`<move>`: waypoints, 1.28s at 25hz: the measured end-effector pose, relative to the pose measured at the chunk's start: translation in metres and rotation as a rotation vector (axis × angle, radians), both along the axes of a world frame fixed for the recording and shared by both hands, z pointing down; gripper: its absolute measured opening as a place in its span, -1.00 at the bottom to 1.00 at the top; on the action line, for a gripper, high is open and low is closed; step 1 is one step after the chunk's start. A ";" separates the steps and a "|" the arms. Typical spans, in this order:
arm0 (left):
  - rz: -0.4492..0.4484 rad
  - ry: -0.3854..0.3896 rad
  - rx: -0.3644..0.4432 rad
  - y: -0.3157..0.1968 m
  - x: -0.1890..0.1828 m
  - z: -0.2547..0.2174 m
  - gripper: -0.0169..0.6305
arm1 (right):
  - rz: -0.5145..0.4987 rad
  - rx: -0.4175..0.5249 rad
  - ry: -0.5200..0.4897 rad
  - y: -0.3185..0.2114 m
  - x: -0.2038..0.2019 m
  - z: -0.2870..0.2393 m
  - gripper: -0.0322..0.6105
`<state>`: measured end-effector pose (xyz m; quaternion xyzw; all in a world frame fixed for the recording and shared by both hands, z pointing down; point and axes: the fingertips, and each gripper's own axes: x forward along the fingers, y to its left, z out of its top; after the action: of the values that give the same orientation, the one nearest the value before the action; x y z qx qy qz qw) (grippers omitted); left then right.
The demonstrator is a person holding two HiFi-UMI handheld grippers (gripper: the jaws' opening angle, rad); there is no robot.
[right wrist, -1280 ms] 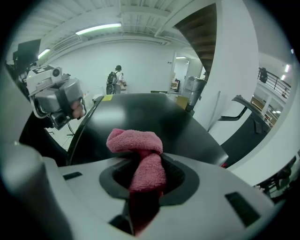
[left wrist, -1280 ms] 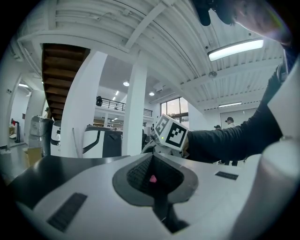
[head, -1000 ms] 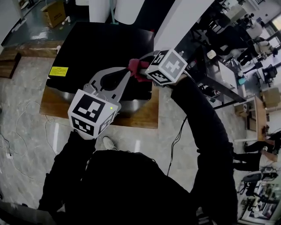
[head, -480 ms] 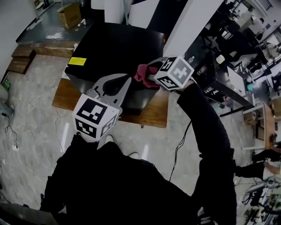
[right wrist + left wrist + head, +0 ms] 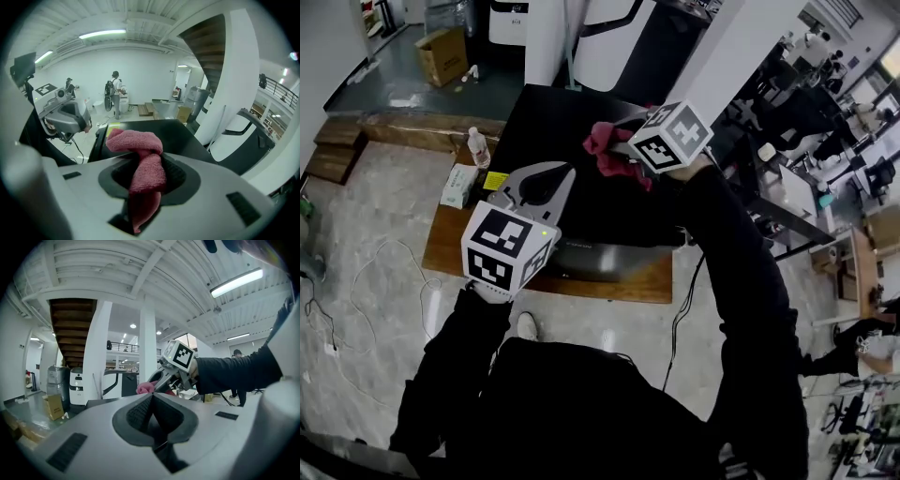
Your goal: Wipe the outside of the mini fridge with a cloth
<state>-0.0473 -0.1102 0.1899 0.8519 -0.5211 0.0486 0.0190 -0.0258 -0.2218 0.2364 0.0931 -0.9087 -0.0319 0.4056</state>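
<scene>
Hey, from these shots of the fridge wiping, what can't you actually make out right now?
- Whether the cloth touches the mini fridge: head view, the right gripper and the cloth's own folds cover the contact.
- The mini fridge front and sides: the head view looks steeply down, so mostly the top shows.
- Print on the yellow label: head view, too small.

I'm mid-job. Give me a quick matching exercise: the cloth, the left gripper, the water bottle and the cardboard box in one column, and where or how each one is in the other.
Things:
1. pink cloth
2. left gripper
3. water bottle
4. cardboard box

Places or states:
A. on the floor beyond the mini fridge
B. jaws together, nothing between them
C. clamped in the right gripper
D. upright close beside the mini fridge

Pairs: 1-C, 2-B, 3-D, 4-A
</scene>
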 end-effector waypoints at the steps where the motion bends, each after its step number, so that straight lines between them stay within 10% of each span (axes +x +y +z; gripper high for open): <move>1: 0.012 0.011 -0.011 -0.008 -0.012 0.002 -0.94 | 0.009 -0.008 0.012 -0.014 -0.014 0.003 -0.51; 11: 0.103 0.021 -0.039 -0.058 -0.099 0.021 -0.94 | 0.159 -0.029 0.023 -0.128 -0.119 0.019 -0.50; 19: 0.154 0.052 -0.079 -0.085 -0.124 0.030 -0.93 | 0.152 0.055 0.217 -0.190 -0.150 0.067 -0.51; 32: 0.172 0.049 -0.108 -0.082 -0.134 0.055 -0.94 | 0.101 0.070 0.195 -0.146 -0.156 0.076 -0.56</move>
<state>-0.1809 -0.1927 0.2449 0.8921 -0.4422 0.0570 0.0734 -0.1814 -0.3680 0.3128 0.1493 -0.8574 -0.0518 0.4898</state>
